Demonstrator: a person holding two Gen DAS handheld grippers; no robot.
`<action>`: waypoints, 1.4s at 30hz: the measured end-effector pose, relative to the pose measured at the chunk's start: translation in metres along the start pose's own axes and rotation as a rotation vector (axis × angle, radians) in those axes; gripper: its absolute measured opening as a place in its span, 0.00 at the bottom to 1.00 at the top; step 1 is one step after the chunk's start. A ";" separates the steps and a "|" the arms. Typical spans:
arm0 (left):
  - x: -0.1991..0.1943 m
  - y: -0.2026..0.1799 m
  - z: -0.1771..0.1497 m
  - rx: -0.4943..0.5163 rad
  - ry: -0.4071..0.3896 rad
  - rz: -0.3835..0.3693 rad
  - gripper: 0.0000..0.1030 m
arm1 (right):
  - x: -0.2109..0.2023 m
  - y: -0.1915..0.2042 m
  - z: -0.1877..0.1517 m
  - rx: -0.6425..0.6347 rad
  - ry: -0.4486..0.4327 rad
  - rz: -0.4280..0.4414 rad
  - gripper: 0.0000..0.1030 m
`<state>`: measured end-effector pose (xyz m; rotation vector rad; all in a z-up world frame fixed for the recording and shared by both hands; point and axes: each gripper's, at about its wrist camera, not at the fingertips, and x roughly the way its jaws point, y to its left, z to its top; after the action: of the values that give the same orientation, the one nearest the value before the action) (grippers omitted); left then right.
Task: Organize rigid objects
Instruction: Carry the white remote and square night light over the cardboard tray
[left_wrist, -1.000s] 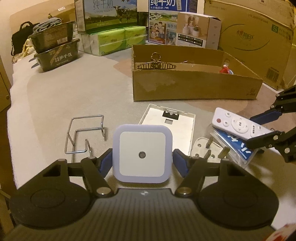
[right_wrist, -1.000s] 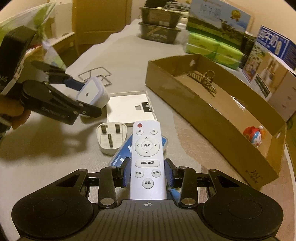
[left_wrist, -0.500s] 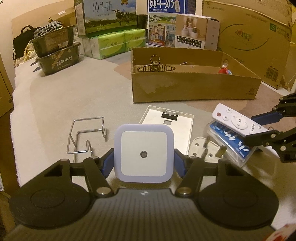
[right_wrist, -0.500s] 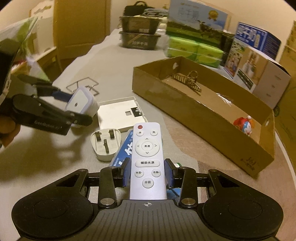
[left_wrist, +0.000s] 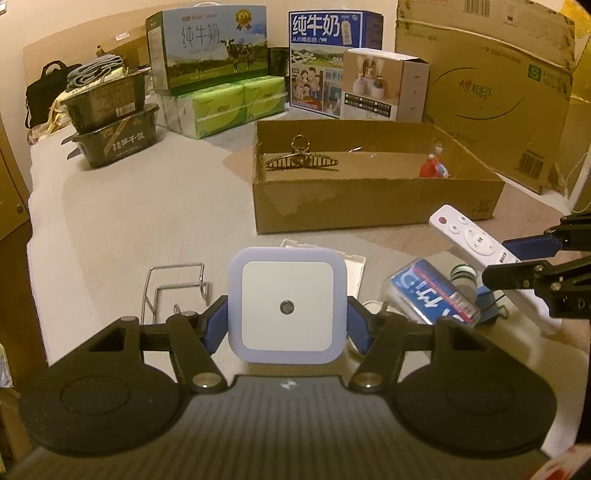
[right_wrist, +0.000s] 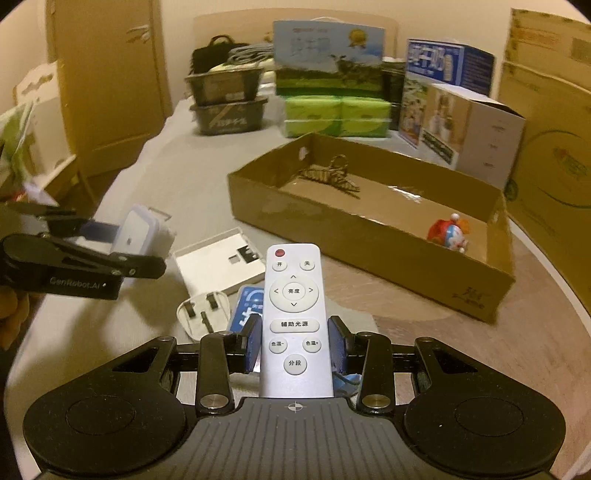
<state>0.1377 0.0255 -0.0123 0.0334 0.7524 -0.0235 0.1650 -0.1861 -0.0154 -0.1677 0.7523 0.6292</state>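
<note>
My left gripper (left_wrist: 287, 325) is shut on a square white night light (left_wrist: 287, 306), held above the grey surface; from the right wrist view the same light (right_wrist: 135, 230) shows at the left in that gripper (right_wrist: 147, 243). My right gripper (right_wrist: 294, 345) is shut on a white remote control (right_wrist: 294, 306), also lifted; in the left wrist view the remote (left_wrist: 476, 242) pokes out of the right gripper (left_wrist: 517, 254) at the right edge. Ahead lies an open shallow cardboard box (left_wrist: 369, 203) (right_wrist: 388, 254) holding a brown hair claw (left_wrist: 301, 160) (right_wrist: 328, 177) and a small toy figure (left_wrist: 434, 170) (right_wrist: 450, 232).
On the surface lie a wire rack (left_wrist: 173, 286), a white flat plate (right_wrist: 218, 264), a white three-pin plug (right_wrist: 201, 314) and a blue-labelled clear case (left_wrist: 432, 291). Milk cartons (left_wrist: 207, 51), green tissue packs (left_wrist: 229, 105), black trays (left_wrist: 110, 125) and big cartons (left_wrist: 480, 88) stand behind.
Both grippers have risen with their loads, so the items on the surface sit lower and farther. The right wrist has rolled level, and the remote has moved up off the blue case.
</note>
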 end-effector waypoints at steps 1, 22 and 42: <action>-0.002 -0.001 0.001 0.000 0.000 -0.001 0.60 | -0.002 -0.002 0.001 0.014 -0.002 -0.005 0.37; -0.019 -0.019 0.032 0.024 -0.039 -0.035 0.60 | -0.040 -0.019 0.020 0.179 -0.072 -0.091 0.37; -0.009 -0.028 0.072 0.056 -0.047 -0.081 0.60 | -0.038 -0.041 0.042 0.220 -0.074 -0.144 0.37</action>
<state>0.1795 -0.0050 0.0463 0.0552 0.7052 -0.1224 0.1919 -0.2221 0.0381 0.0032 0.7259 0.4103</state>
